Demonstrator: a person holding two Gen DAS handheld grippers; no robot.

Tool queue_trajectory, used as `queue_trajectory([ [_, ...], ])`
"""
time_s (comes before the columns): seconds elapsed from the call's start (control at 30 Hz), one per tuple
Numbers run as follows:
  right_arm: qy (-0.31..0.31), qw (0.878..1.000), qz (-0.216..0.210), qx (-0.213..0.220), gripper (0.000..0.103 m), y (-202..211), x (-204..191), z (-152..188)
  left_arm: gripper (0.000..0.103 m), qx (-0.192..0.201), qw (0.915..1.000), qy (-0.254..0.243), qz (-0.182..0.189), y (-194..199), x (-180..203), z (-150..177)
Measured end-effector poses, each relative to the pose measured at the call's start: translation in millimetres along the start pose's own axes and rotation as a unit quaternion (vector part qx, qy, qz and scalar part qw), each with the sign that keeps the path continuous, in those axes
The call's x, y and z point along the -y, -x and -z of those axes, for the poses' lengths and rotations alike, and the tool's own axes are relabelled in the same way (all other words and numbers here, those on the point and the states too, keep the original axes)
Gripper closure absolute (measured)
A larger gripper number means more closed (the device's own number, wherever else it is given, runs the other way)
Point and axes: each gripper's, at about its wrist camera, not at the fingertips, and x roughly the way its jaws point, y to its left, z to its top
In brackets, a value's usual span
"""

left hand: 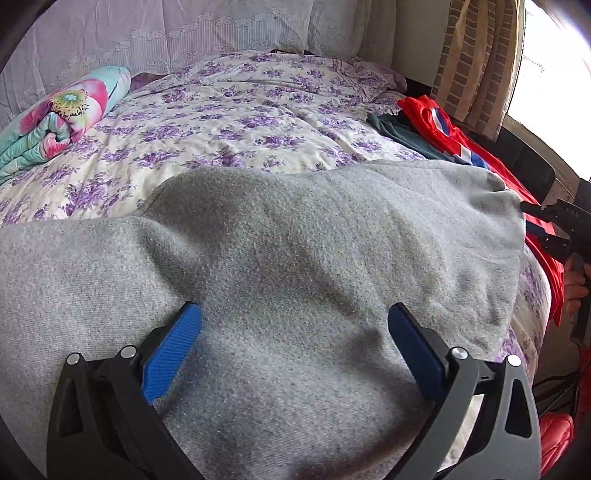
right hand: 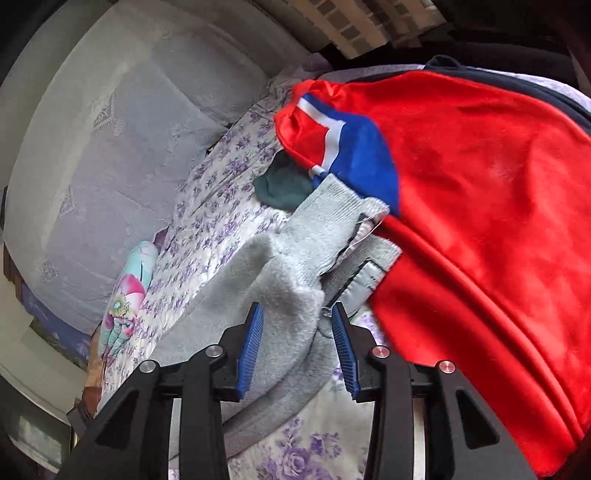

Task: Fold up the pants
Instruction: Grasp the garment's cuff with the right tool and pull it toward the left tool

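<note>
Lying spread across the purple-flowered bedsheet (left hand: 229,122), the grey fleece pants (left hand: 295,251) are sitting half-folded beneath the wide-open left gripper (left hand: 295,332), while the right gripper (right hand: 297,332), jaws parted, is straddling their ribbed cuff (right hand: 332,210) without pinching, so further folds are remaining.

A home bedroom, shown by a made-up bed (left hand: 236,122) spread with a cream cotton sheet printed in purple flowers; pale lilac lace-trimmed pillows (left hand: 155,33) stand along its head, and a rolled turquoise quilt with big pink blossoms (left hand: 62,110) lies at one side. Loose household clothing rests on the sheet, among it grey fleece pants (left hand: 295,251) and a shiny red garment with blue and white stripes (right hand: 480,192); a beige brick-patterned curtain (left hand: 476,55) hangs by a bright window (left hand: 554,74).
</note>
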Motion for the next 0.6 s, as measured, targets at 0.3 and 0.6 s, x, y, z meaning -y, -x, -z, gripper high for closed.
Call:
queue_trajectory([
  [0.3,0.124,0.991,-0.032,0.044,0.096,39.3,-36.0,-15.6,0.004,0.012,0.9986,0.019,0.049,13.4,-15.5,1.0],
  [0.6,0.117,0.986,0.089,0.081,0.069,58.4,4.2,-4.3,0.004,-0.003,0.9985,-0.012,0.054,15.2,-3.6,5.4],
])
